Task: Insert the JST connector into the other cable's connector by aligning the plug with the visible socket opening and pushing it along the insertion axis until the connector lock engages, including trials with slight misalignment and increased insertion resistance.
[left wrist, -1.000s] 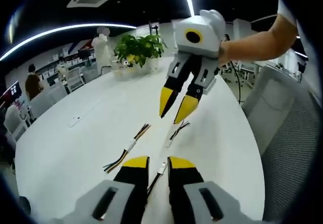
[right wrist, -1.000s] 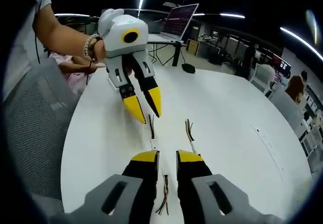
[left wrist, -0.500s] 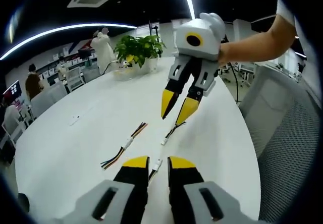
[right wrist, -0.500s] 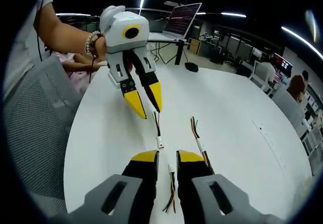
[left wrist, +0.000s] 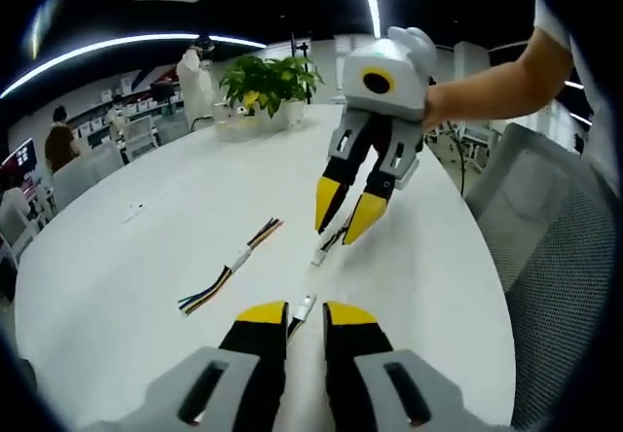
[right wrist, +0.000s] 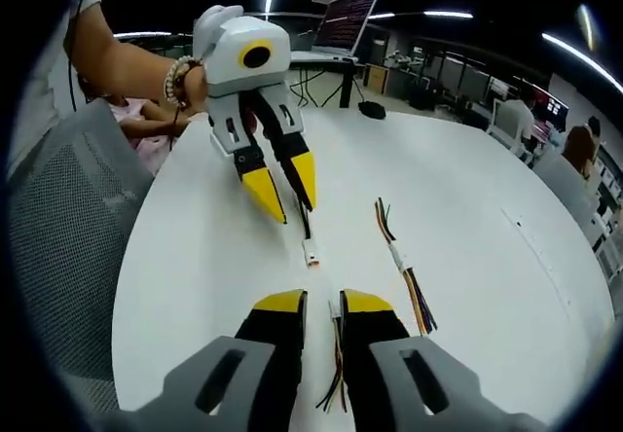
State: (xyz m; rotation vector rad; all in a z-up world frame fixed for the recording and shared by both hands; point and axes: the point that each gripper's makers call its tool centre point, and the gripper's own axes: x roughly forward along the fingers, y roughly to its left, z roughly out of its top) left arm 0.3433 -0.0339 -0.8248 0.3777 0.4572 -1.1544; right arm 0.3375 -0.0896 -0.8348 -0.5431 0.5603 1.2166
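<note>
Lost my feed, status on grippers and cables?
Left gripper open over one cable's connector. Right gripper open above the other cable. Unmated. Third cable lies aside.

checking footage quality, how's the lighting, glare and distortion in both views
Left gripper view: strong fisheye bending of the round white table, ceiling strip lights blown out, and the right hand-held gripper sharp. Right gripper view: even light, the short multicoloured wire cable with a white connector crisp, and the background office dim and curved.
</note>
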